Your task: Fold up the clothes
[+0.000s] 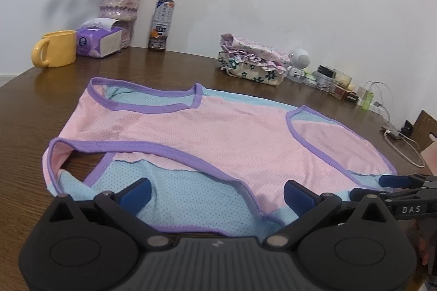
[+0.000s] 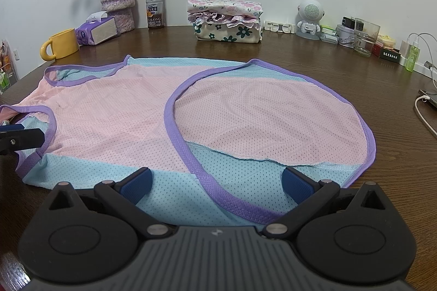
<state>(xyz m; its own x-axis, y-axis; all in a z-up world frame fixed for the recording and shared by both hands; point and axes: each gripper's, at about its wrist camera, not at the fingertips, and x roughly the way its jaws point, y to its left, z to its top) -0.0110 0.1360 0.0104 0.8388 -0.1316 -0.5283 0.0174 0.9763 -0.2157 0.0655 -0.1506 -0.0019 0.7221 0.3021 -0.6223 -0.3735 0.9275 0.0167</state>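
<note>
A sleeveless mesh top [image 1: 207,138], pink and light blue with purple trim, lies flat on the brown wooden table [image 1: 32,110]. My left gripper [image 1: 217,192] is open, its blue pads [image 1: 136,192] spread over the near blue edge beside an armhole. In the right wrist view the same top [image 2: 123,116] fills the middle, and my right gripper [image 2: 215,181] is open above the near blue hem, astride a purple trim line. Each gripper shows in the other's view: the right one [image 1: 393,186] at the garment's right end, the left one [image 2: 16,135] at its left end. Neither holds cloth.
Along the back wall stand a yellow mug [image 1: 56,48], a tissue box [image 1: 98,41], a vase of flowers [image 1: 120,7], a tea bottle [image 1: 161,23], a stack of folded floral clothes [image 2: 226,20] and a small white speaker [image 2: 310,15]. Jars, a glass [image 2: 364,37] and cables [image 2: 426,116] crowd the right side.
</note>
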